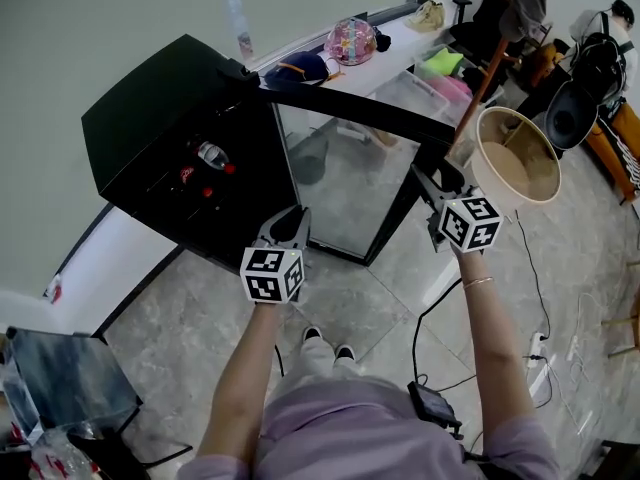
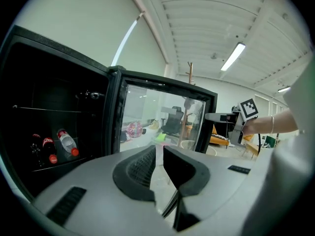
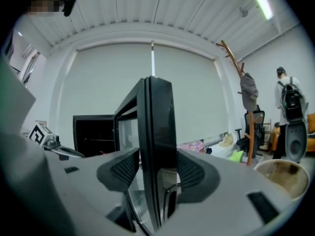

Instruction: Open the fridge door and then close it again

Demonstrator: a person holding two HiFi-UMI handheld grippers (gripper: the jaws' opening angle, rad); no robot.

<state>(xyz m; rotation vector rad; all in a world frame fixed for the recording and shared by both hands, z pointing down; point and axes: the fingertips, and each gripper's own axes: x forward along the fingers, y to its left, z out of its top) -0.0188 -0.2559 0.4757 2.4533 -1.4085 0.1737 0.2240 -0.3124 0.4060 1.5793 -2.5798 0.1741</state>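
Note:
The black fridge [image 1: 150,128] stands open, with bottles [image 1: 205,158] on a shelf inside. Its glass door [image 1: 350,183] swings out toward me. My right gripper [image 1: 432,180] is at the door's free edge. In the right gripper view that edge [image 3: 160,117] stands upright between the jaws of the gripper [image 3: 156,156], the pads close on either side without clearly pressing. My left gripper [image 1: 290,218] hovers in front of the fridge's lower front, apart from the door. Its jaws [image 2: 158,149] are nearly together with nothing between them. The bottles [image 2: 66,142] show at the left.
A round beige bin [image 1: 515,158] sits just right of the door, by a wooden coat stand [image 1: 495,63]. Cables [image 1: 530,288] trail on the tiled floor. A low bench with bags [image 1: 350,43] runs behind. A dark stand [image 1: 60,378] is at lower left. A person [image 3: 288,102] stands far right.

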